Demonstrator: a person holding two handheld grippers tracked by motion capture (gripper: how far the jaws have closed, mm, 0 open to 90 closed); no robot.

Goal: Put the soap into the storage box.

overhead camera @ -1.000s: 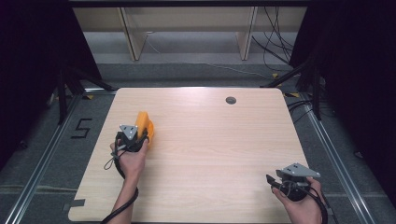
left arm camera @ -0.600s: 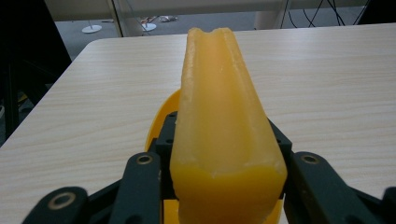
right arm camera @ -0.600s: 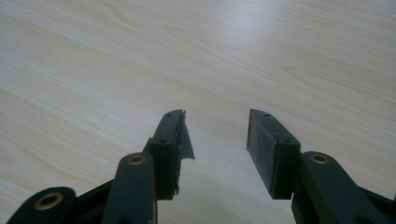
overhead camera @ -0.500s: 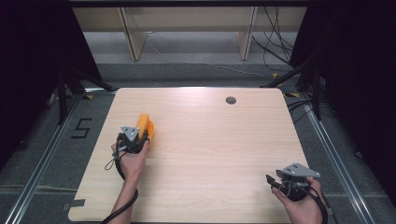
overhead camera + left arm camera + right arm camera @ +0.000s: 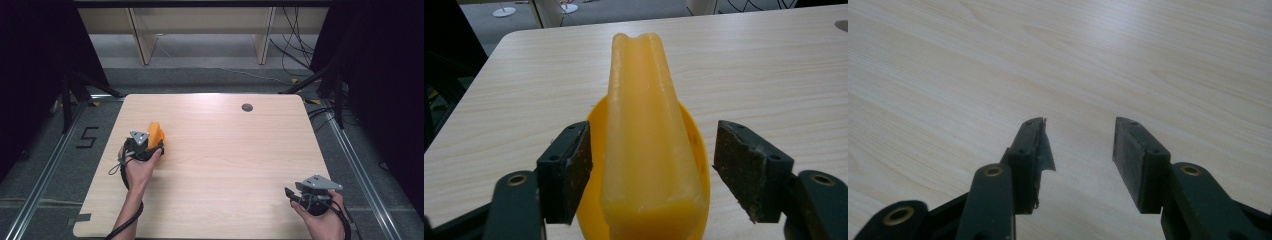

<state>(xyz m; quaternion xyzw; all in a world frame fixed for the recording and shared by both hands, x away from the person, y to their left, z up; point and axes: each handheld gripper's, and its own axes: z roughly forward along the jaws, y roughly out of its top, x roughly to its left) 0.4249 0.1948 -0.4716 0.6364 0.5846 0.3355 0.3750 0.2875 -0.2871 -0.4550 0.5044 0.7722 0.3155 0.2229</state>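
One orange scoop-like object (image 5: 651, 150) is seen between the jaws of the left gripper (image 5: 651, 172), its long axis running straight away from the camera toward twelve o'clock in the left gripper view, so that the length of the object lies in line with the gripper's own reach; the rounded yellow-orange base (image 5: 696, 145) is set at the near end, level with the pads, and the narrower notched tip is pointed outward over the table (image 5: 774, 75); the left pad (image 5: 574, 170) appears to lie just beside or against the object's edge, whereas a clear gap is seen at three o'clock between the object and the right pad (image 5: 744, 170), so the jaws are judged to be spread apart and nothing is clamped yet; a squeeze across the short axis is judged to be what the coming move calls for, and the object could be pushed sideways if one pad arrives first. In the high view the orange object (image 5: 155, 133) is found at the left half of the table (image 5: 240, 150), at roughly one o'clock from the left gripper (image 5: 150, 142) and touching its front; the right gripper (image 5: 292, 195) is held well apart, near the table's front right corner at about four o'clock from the object; its jaws are seen parted over bare wood with nothing between them in the right gripper view (image 5: 1078, 150).
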